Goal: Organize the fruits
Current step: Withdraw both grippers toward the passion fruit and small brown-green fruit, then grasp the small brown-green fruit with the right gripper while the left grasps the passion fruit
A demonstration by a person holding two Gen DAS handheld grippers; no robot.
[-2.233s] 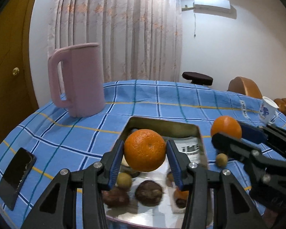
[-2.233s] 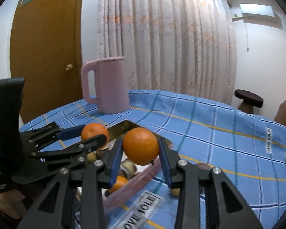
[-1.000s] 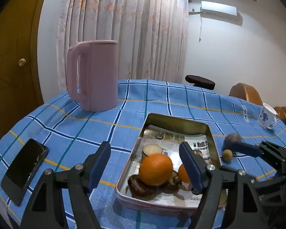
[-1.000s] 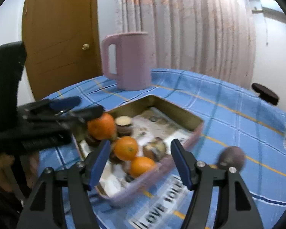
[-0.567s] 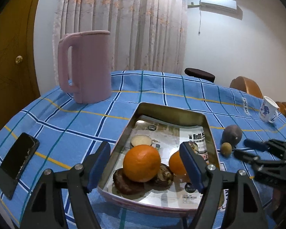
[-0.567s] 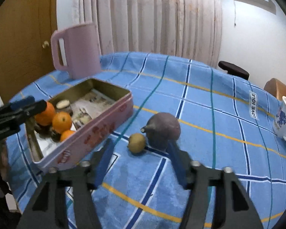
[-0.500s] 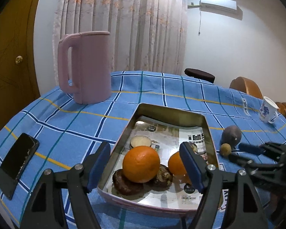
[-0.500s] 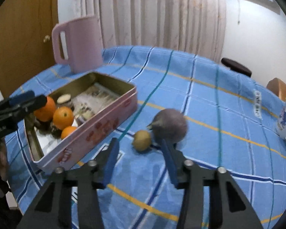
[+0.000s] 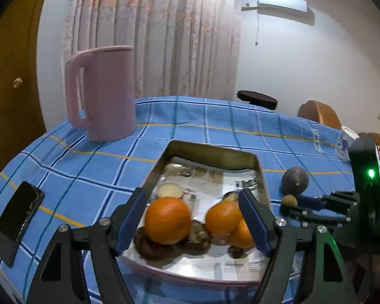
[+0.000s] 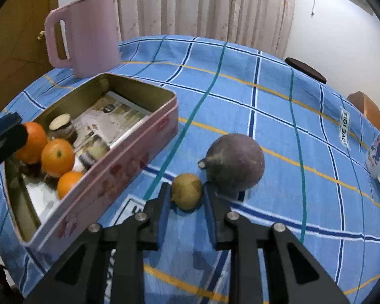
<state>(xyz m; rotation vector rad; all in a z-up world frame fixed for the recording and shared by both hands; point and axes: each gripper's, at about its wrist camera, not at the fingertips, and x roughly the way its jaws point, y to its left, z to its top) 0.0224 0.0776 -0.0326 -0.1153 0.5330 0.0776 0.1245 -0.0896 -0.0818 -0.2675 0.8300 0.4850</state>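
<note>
A pink tin [image 10: 129,157] holds oranges [image 10: 57,157] and dark fruits; it also shows in the left wrist view [image 9: 212,157]. My left gripper [image 9: 192,223] is open and empty over the tin's near end, above an orange [image 9: 167,220]. My right gripper [image 10: 186,197] has its jaws on both sides of a small tan fruit [image 10: 186,193] on the blue cloth, seemingly closed on it. A dark purple fruit [image 10: 234,163] lies just behind it, touching or nearly so. Both also appear in the left wrist view, the tan fruit [image 9: 289,200] and the purple fruit [image 9: 294,180].
A tall pink pitcher [image 9: 101,93] stands behind the tin at the left. A black phone [image 9: 16,217] lies at the table's left edge. A white patterned cup [image 10: 378,154] stands at the right edge. A dark stool [image 9: 257,99] and brown chairs stand beyond the table.
Both grippers let go of their oranges, which now lie in the tin. My right gripper swung right to the loose fruits and narrowed around the small tan fruit. My left gripper stays open over the tin.
</note>
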